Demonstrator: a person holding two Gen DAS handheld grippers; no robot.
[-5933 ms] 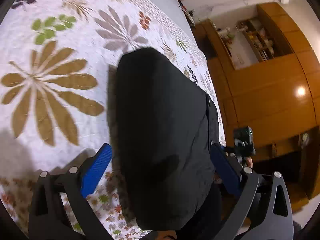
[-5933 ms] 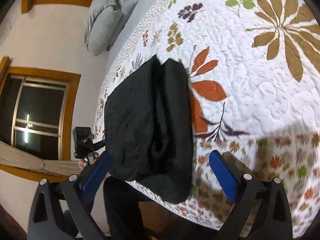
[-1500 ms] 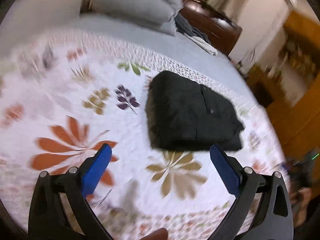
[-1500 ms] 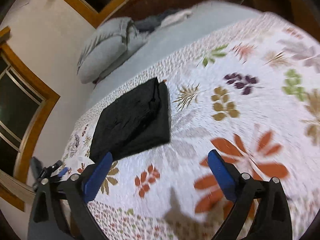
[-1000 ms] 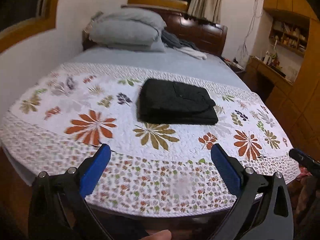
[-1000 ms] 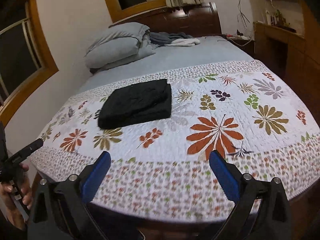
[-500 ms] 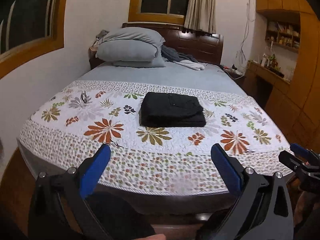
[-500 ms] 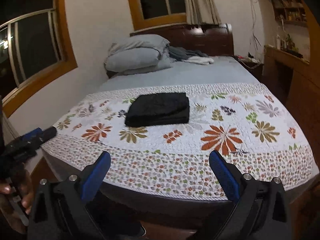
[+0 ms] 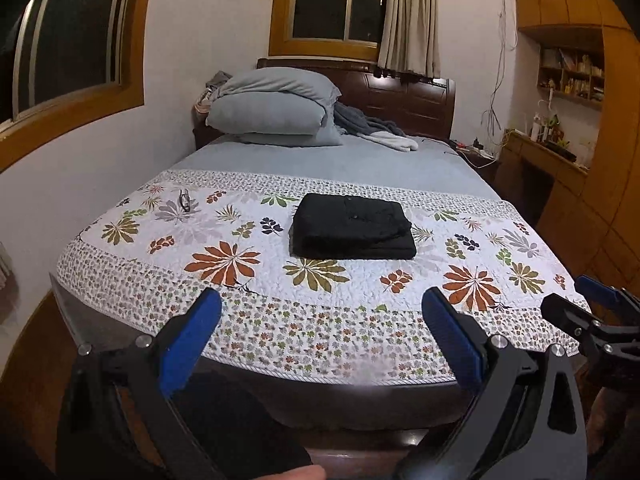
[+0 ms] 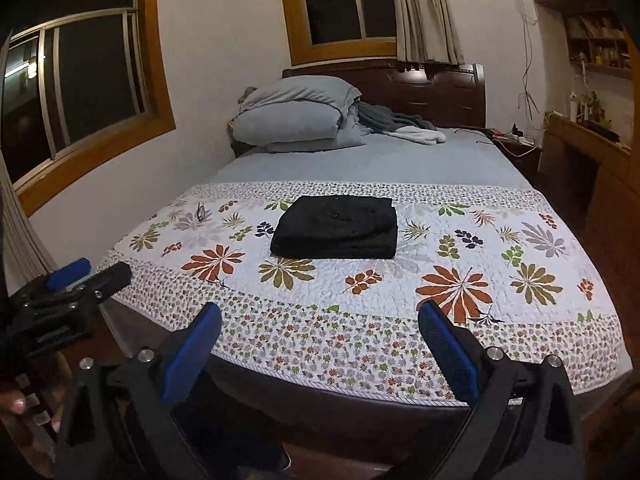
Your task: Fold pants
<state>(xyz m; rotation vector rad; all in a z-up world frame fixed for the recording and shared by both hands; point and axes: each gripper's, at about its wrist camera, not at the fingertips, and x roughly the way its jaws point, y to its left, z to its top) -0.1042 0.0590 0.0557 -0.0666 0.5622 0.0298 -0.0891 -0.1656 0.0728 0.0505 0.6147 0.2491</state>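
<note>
I held both grippers short of the bed's foot, well apart from the pants (image 9: pixel 352 226), which lay folded in a flat black bundle on the quilt (image 9: pixel 240 280), straight ahead, long axis across the bed. The left gripper (image 9: pixel 320 334) stood wide open and empty; so did the right gripper (image 10: pixel 318 334) (neither plainly nearer). The folding looked finished to me. No containers showed.

Dim warm indoor light, sharp centre, heavy fisheye bending, dark corners.
</note>
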